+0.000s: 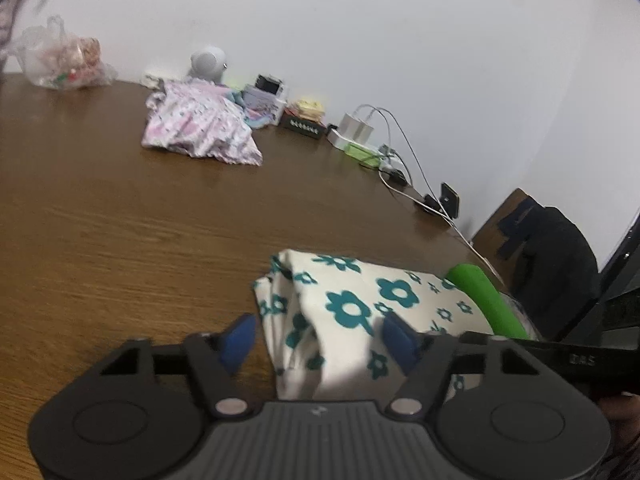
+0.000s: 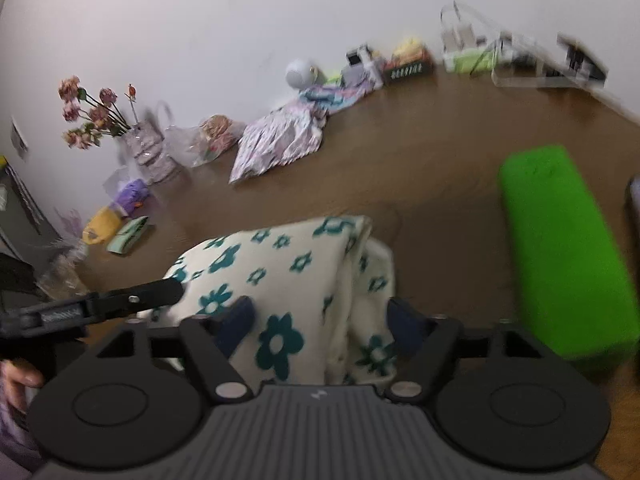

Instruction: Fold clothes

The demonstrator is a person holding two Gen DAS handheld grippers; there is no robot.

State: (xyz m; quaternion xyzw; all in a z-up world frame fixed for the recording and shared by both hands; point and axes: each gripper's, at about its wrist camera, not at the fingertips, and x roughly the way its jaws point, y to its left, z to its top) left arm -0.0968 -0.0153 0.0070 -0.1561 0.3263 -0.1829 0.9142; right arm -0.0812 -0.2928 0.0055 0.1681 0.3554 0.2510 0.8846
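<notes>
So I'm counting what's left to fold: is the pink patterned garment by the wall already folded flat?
No, the pink patterned garment lies crumpled in a loose heap on the wooden table.

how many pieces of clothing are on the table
2: a folded cream garment with teal flowers at the near edge, and a pink patterned garment heaped near the wall. More may hide beneath it.

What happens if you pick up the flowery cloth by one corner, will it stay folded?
Probably not. The flowery cloth looks soft and lies in loose layers, so it would likely flop open and dangle. It seems light, and pushed across the wooden table it may bunch up rather than slide.
</notes>
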